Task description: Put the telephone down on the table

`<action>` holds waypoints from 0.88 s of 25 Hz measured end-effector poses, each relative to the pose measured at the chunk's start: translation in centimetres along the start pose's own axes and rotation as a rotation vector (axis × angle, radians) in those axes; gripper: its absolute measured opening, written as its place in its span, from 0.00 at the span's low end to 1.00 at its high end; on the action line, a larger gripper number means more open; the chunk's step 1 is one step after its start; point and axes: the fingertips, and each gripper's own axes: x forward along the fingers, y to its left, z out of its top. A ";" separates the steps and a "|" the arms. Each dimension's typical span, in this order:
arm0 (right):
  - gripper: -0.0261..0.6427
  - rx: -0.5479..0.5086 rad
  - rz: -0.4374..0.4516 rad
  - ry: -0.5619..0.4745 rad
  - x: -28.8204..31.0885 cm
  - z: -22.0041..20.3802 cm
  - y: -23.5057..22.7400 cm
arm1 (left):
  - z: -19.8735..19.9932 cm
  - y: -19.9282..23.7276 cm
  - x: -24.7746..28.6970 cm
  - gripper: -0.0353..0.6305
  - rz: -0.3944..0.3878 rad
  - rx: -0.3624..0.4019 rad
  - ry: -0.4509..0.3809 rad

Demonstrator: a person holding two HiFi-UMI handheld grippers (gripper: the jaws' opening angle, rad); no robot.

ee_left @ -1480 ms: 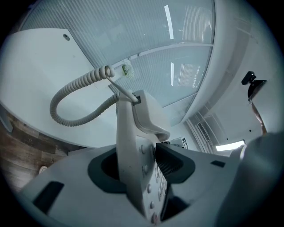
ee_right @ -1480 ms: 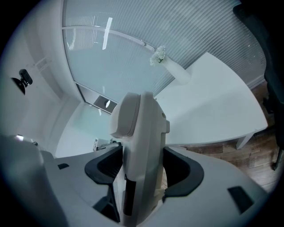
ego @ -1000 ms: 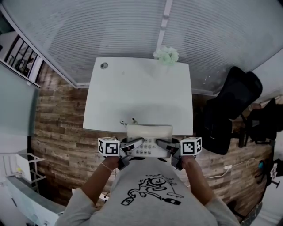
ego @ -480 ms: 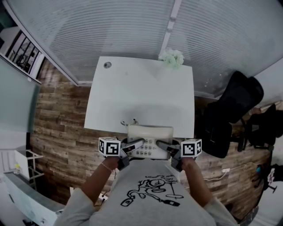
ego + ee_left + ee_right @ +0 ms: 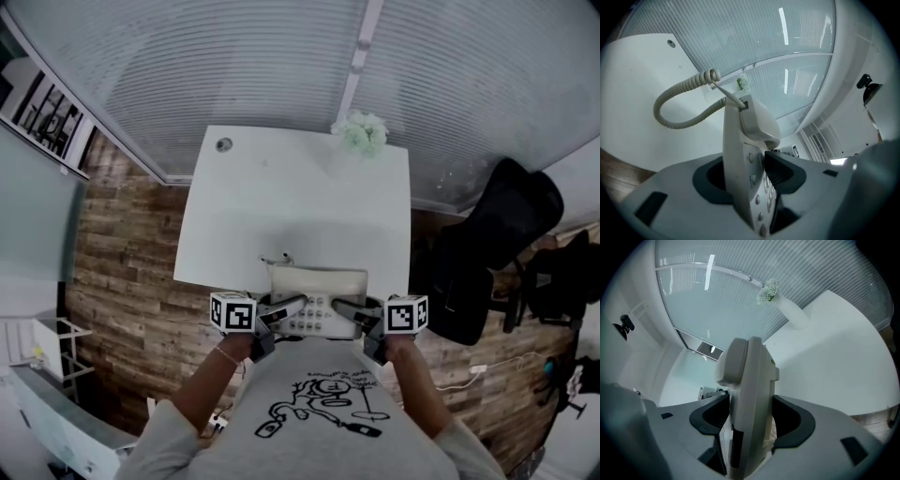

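Observation:
A cream desk telephone (image 5: 317,292) with its handset on top hangs at the near edge of the white table (image 5: 291,206), held from both sides. My left gripper (image 5: 292,305) is shut on its left end and my right gripper (image 5: 343,306) on its right end. In the left gripper view the telephone (image 5: 740,154) stands edge-on between the dark pads (image 5: 782,172), keypad showing, and its coiled cord (image 5: 677,101) loops out over the table. In the right gripper view the telephone (image 5: 750,390) fills the gap of the right gripper (image 5: 752,423), both pads against it.
A vase of pale flowers (image 5: 359,132) stands at the table's far right edge, and a round cable hole (image 5: 223,144) sits at the far left corner. A black office chair (image 5: 492,239) stands right of the table. Ribbed glass walls lie beyond; wood floor surrounds the table.
Both grippers and the telephone have edged a little forward over the table's near edge. Both grips look the same.

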 end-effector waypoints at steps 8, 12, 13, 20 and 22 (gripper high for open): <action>0.49 0.010 0.022 0.015 -1.3 3.6 -1.7 | 2.5 0.0 3.6 0.35 0.015 -0.003 -0.007; 0.49 0.009 0.024 0.021 -2.3 5.8 -2.9 | 3.8 0.1 5.7 0.35 0.024 -0.005 -0.013; 0.49 0.008 0.024 0.022 -2.4 6.2 -3.2 | 4.1 0.1 6.2 0.35 0.026 -0.007 -0.015; 0.49 0.018 0.041 0.033 -3.3 8.6 -4.7 | 5.7 0.2 8.7 0.35 0.043 -0.010 -0.016; 0.49 0.025 0.034 0.037 -3.6 9.2 -5.2 | 6.0 0.3 9.3 0.35 0.048 -0.013 -0.020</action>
